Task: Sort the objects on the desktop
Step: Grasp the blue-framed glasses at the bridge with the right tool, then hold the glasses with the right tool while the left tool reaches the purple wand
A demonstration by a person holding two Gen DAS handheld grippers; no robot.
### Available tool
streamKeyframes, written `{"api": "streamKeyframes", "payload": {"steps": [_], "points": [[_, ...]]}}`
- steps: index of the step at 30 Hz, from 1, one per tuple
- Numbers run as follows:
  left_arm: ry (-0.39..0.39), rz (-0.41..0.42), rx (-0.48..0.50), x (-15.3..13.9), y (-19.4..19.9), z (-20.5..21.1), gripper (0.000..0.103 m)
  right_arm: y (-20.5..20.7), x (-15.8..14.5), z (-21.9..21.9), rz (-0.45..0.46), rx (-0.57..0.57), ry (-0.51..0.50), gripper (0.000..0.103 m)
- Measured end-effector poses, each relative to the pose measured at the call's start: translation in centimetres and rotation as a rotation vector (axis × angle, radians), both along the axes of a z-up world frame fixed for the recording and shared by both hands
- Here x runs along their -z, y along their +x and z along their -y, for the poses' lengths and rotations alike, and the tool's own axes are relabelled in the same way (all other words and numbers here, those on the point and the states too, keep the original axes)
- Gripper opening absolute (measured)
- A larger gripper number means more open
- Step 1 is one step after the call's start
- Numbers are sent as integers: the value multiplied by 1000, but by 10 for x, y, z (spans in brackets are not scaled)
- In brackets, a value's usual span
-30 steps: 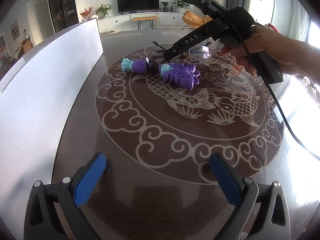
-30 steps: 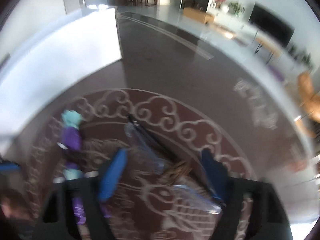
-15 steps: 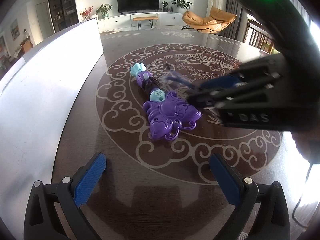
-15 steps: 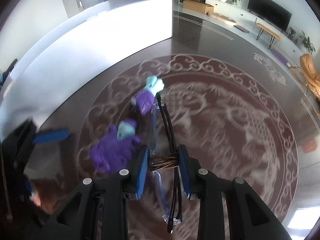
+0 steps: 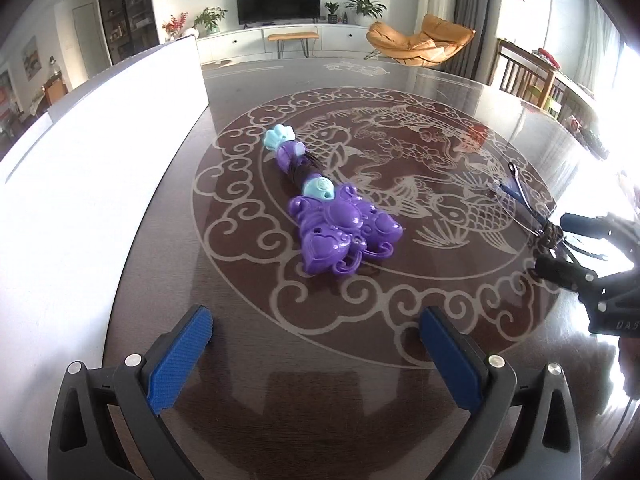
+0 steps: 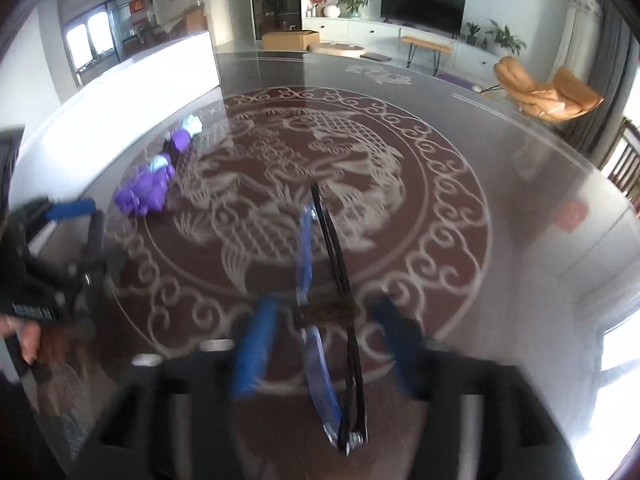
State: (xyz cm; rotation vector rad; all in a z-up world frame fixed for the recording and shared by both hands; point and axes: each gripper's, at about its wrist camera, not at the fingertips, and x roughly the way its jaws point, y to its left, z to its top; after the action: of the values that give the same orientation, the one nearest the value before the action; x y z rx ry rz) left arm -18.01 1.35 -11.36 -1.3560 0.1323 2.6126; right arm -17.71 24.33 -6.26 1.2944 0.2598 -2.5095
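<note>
A purple and teal plastic toy lies in the middle of the dark patterned table; the right wrist view shows the toy at the left. A pair of glasses with blue and black arms, tied by a brown band, lies between the pads of my right gripper. Its jaws are opening, and a gap shows on each side of the band. In the left wrist view this right gripper and the glasses sit at the far right. My left gripper hangs open and empty near the table's front, short of the toy.
A tall white panel runs along the table's left side. Chairs stand past the right edge. A hand holds the left gripper at the left of the right wrist view.
The right gripper shut on the glasses beside the toy, carried them to the table's right side, and its jaws have now spread. The toy was turned lengthwise. The left gripper stayed still.
</note>
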Motion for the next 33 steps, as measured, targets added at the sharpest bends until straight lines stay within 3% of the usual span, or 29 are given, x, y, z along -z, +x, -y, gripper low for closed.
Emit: {"api": "streamKeyframes", "payload": {"steps": [3, 7, 10, 12, 14, 16, 17, 18, 22, 25, 26, 27, 29, 33], "points": [[50, 20, 47, -3, -5, -7, 103, 1, 4, -3, -21, 21, -17, 89], [126, 27, -49, -7, -31, -7, 103, 4, 4, -1, -16, 35, -13, 94], [80, 25, -148, -6, -60, -15, 103, 6, 2, -4, -14, 38, -13, 95], [-16, 39, -158, -2, -73, -24, 103, 7, 2, -4, -14, 38, -13, 95], [-16, 15, -118, -2, -74, -28, 103, 6, 2, -3, -14, 38, -12, 95], [-4, -26, -75, -6, -65, -30, 82, 6, 2, -4, -14, 40, -12, 96], [-2, -60, -32, -10, -56, -32, 57, 5, 2, -4, -9, 45, -11, 99], [-9, -67, -2, -11, -49, -33, 47, 7, 2, -5, -8, 46, -14, 99], [13, -66, 83, -13, -10, -26, 47, 7, 0, -5, -9, 46, -12, 99], [6, -67, 93, -15, 20, -20, 49, 7, 0, -5, -9, 47, -10, 99], [2, -65, 87, -15, 26, -18, 60, 7, 0, -6, -9, 48, -10, 100], [-4, -55, 80, -12, 21, -14, 85, 7, 0, -5, -8, 49, -9, 100], [-11, -15, 39, -9, 14, -11, 101, 6, 1, -5, -8, 50, -8, 100], [-10, -10, 25, -3, 7, -10, 103, 7, 1, -5, -9, 51, -6, 101]]}}
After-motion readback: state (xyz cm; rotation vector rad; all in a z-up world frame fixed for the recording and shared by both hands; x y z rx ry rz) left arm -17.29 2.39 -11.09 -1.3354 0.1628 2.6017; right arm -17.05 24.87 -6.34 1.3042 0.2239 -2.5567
